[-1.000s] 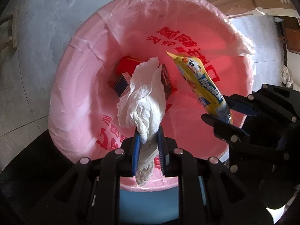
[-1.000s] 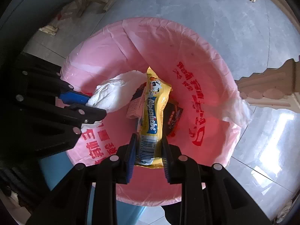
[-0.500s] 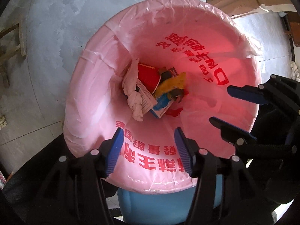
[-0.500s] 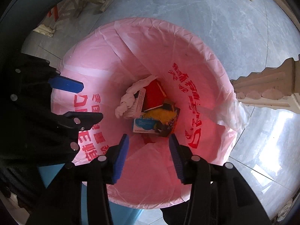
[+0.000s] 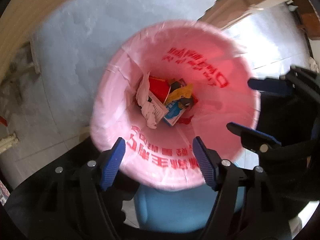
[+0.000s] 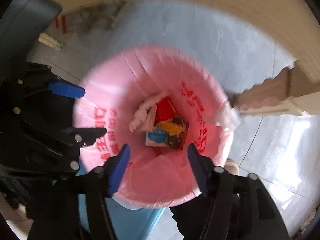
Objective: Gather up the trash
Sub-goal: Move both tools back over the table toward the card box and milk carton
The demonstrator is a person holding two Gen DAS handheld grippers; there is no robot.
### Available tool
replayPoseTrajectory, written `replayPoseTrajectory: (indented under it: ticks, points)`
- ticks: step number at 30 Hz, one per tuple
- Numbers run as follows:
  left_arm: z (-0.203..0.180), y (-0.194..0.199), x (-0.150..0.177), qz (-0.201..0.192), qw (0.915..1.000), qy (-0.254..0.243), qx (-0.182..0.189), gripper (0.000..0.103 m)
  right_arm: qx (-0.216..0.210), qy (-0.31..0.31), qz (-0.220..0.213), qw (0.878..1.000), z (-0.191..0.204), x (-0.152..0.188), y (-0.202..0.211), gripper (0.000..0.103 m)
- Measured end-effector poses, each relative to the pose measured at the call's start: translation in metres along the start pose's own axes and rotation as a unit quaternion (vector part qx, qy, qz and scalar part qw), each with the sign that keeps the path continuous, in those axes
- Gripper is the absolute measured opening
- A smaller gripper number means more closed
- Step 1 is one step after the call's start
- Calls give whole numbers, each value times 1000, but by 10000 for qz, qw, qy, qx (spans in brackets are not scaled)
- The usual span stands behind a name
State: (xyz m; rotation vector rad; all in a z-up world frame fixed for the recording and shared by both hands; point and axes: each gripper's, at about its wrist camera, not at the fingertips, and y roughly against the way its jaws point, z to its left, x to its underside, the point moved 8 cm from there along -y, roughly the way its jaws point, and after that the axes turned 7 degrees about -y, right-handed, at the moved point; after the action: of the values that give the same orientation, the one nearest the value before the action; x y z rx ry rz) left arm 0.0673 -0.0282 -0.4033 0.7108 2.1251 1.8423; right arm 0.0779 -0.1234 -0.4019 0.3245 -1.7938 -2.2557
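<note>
Two grippers: both hang above the mouth of one lined bin, pointing steeply down into it.
Left gripper (image 5: 159,160): jaws apart, having just been opening; nothing lies between the blue pads, only the liner far below.
Right gripper (image 6: 159,164): jaws likewise apart and just been opening; empty, with no object between them. It also shows at the right edge of the left wrist view.
Bin (image 5: 186,210): a pale blue tub standing on a grey floor (image 5: 80,40), its rim wrapped by the liner.
Liner (image 5: 230,104): a pink plastic bag with red printed characters, folded over the rim and sloping inward to a narrow bottom.
Trash: a crumpled white tissue (image 5: 147,104) lies at the bottom left of the heap, touching a red carton (image 5: 159,87); a yellow wrapper (image 5: 180,93) rests beside it, above a blue-and-white packet (image 5: 173,113). All sit at the base of the liner, well apart from both grippers.
Step in hand: release completed, judging by the empty jaws and the pieces lying in the bag; both tools appear clear of the rim.
Next move: probably a turn away from the bin to seek further litter, which neither view shows at present; the jaws are already wide enough for a fresh pick.
Image quality: motion blur softens the rim and background.
</note>
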Motion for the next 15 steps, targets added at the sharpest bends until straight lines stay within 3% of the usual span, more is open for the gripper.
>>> replayPoseTrajectory:
  ticks: [8, 11, 15]
  points:
    - [7, 136, 29, -834, 9937, -530, -524, 82, -160, 366, -770, 9962, 23, -5, 123, 83]
    - [14, 176, 28, -853, 9911, -737, -705, 84, -104, 770, -1140, 9904, 29, -25, 185, 88]
    - [22, 231, 17, -771, 9917, -794, -649, 85, -12, 1220, -1713, 9776, 34, -65, 269, 93]
